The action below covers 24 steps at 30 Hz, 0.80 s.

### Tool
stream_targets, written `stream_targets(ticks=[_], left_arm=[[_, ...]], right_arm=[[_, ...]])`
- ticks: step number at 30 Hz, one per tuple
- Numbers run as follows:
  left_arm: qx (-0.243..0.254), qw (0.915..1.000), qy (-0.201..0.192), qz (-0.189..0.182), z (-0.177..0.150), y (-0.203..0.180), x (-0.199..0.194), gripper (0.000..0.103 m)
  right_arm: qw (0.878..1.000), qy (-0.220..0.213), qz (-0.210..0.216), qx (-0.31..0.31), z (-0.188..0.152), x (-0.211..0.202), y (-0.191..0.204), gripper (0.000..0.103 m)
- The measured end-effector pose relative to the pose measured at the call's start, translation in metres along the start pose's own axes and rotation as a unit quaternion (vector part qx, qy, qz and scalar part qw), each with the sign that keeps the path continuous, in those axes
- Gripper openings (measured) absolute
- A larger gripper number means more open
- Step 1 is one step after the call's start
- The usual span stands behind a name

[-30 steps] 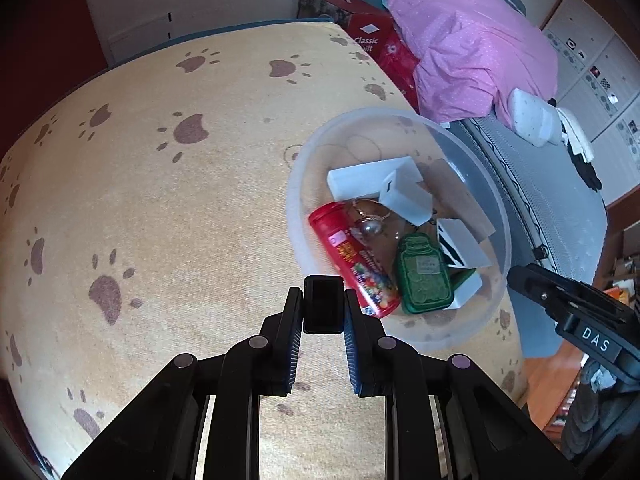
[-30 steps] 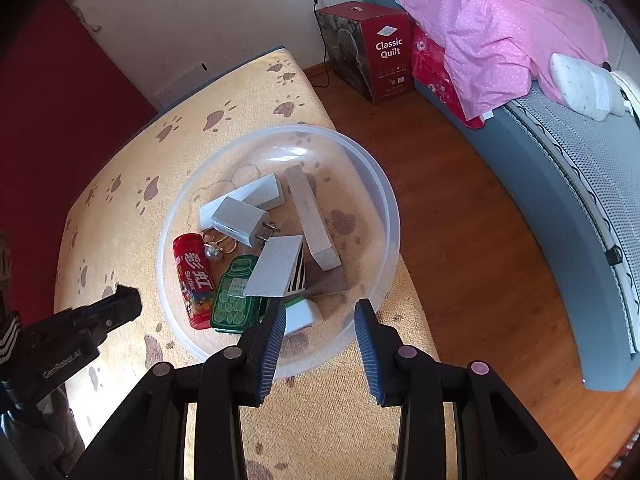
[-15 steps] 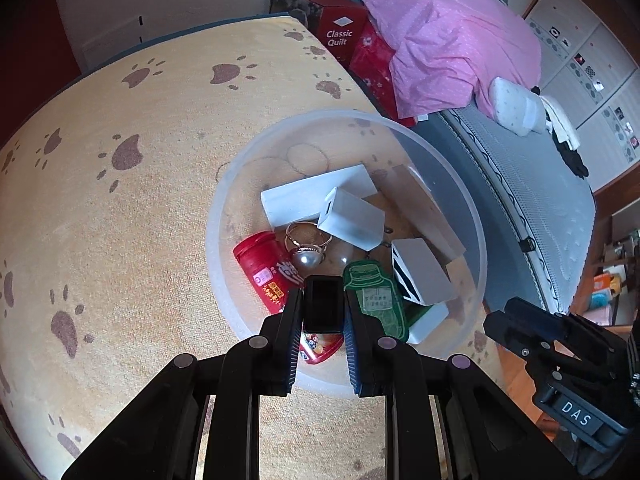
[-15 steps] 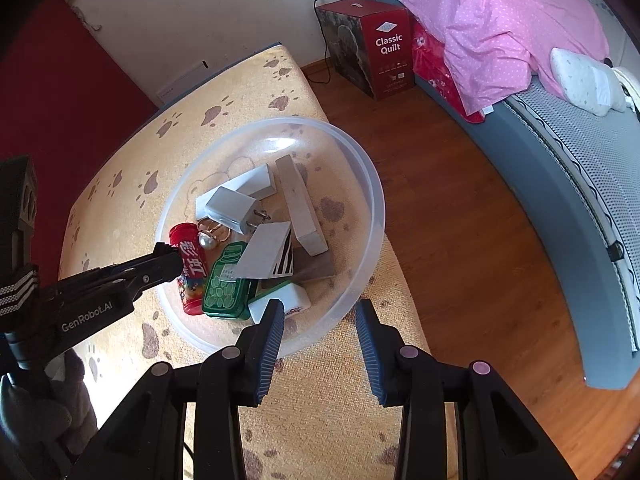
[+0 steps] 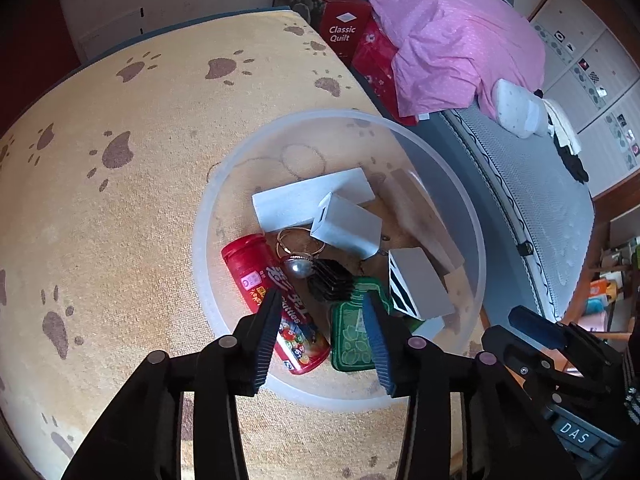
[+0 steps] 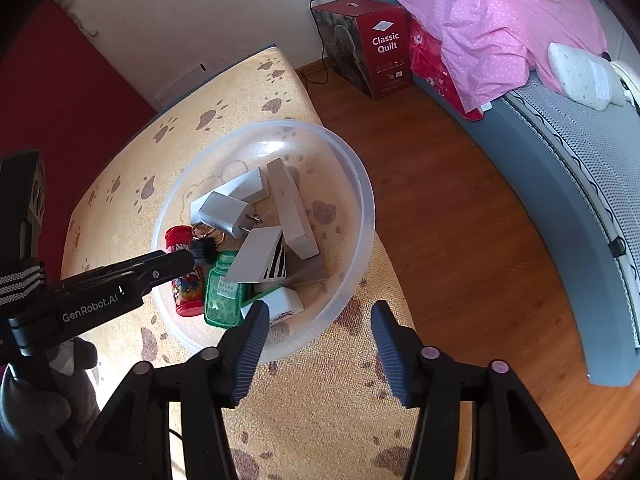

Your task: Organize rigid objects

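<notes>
Left tongs (image 5: 322, 300) opening above the bowl (image 5: 208, 216), a black comb (image 5: 331, 280) lying below; right tongs (image 6: 316, 316) widening, empty.

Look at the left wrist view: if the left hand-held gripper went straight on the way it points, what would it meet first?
Probably the black ridged piece lying in the clear bowl. The left hand-held gripper, jaws opening with nothing between them, points at it, between the red candy tube and green tin. Depth is uncertain.
</notes>
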<state>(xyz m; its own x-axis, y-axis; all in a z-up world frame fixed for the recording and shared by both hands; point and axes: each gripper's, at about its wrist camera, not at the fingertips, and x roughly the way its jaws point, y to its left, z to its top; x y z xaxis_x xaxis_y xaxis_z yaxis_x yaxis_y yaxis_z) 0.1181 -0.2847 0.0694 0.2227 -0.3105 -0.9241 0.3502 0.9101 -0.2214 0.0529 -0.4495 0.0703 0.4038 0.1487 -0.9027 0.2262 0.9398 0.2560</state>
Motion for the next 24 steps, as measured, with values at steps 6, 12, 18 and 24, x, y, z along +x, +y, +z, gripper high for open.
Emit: stream_targets(ticks=[6,12,18,24], left_arm=[[0.0,0.9997,-0.013,0.022,-0.004,0.004,-0.011,0.065],[0.014,0.9976,-0.041,0.055,-0.008,0.005,-0.034,0.078],[0.04,0.9927,-0.082,0.078,-0.007,0.001,-0.065,0.088],[0.06,0.9869,-0.12,0.09,-0.008,-0.003,-0.094,0.093]], right_arm=[[1.0,0.008,0.007,-0.007,0.0,0.004,0.003,0.062],[1.0,0.018,0.01,-0.023,-0.001,0.007,0.012,0.075],[1.0,0.003,0.008,-0.029,-0.002,-0.003,0.023,0.083],[1.0,-0.013,-0.007,-0.023,-0.007,-0.016,0.032,0.088]])
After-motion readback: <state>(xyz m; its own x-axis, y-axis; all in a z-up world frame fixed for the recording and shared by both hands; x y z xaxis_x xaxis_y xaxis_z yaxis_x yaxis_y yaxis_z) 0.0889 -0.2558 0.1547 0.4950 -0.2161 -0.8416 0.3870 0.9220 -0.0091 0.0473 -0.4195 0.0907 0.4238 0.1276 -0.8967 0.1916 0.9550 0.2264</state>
